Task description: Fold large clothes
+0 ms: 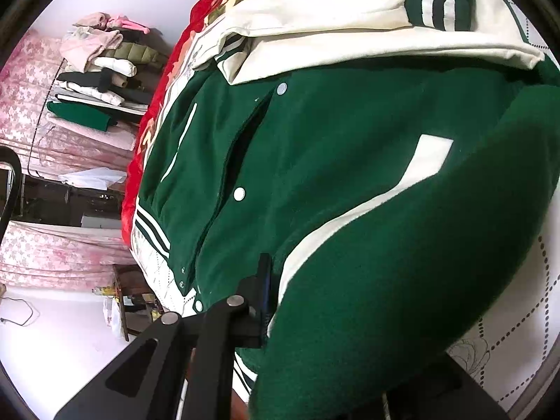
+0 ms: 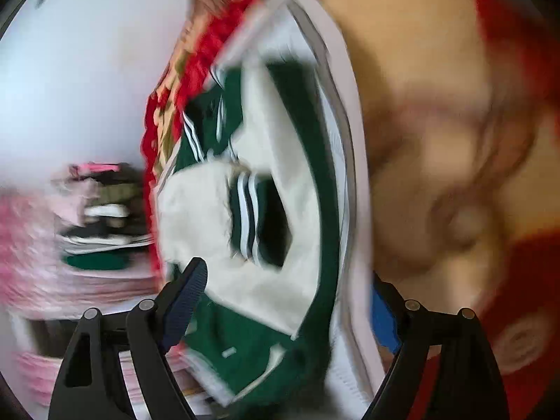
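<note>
Left tongs clamped on the green varsity jacket, clothes pile way off left; right tongs wide open, blurry.

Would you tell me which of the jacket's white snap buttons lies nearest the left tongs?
The snap at the hem, just beside the left tongs; the others sit higher up.

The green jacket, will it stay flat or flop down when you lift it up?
Probably flop. The green jacket already bulges and drapes in soft folds where the left gripper pinches it. Its thick-looking fabric and cream sleeve suggest it is rather heavy, so loose parts would likely sag. The cloth looks fuzzy, so probably not slippery.
</note>
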`<state>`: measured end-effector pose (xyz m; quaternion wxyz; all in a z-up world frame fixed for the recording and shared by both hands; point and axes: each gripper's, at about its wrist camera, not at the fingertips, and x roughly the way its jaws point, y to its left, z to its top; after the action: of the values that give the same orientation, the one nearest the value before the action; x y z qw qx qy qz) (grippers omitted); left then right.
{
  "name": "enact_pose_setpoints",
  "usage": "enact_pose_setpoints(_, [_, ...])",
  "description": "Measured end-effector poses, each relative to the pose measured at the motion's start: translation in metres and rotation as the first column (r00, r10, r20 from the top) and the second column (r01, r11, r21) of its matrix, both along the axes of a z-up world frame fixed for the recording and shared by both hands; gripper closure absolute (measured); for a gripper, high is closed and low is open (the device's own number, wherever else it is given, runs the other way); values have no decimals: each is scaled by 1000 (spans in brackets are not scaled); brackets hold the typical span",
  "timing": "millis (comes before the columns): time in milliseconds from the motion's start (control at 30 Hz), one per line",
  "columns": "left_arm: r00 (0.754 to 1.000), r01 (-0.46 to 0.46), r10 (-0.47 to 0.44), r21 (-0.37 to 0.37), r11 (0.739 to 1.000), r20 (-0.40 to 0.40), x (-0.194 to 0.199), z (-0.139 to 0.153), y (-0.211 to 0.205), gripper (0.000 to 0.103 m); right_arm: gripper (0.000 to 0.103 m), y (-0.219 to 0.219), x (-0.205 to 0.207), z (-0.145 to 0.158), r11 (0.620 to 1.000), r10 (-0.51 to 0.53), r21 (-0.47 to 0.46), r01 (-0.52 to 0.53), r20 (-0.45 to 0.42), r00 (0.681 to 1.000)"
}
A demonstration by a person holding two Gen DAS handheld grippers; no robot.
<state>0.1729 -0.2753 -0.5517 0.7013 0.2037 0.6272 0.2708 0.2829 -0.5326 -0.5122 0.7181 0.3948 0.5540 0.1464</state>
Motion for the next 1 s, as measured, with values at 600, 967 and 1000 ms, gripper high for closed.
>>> enact_pose_setpoints(600, [1000,27,-27,-41,999,2,4,8,8,92,21,20,-6,9,998,30,-47,-30,-12,999])
enact_pose_setpoints(967, [1000,25,-24,-57,998,11,6,11,12,92,21,21,21,-99,980,54,199,5,-289,956])
enact_pose_setpoints(1000, [1000,27,-27,-57,998,11,6,11,12,92,25,24,24,-112,969,60,247,15,-292,954])
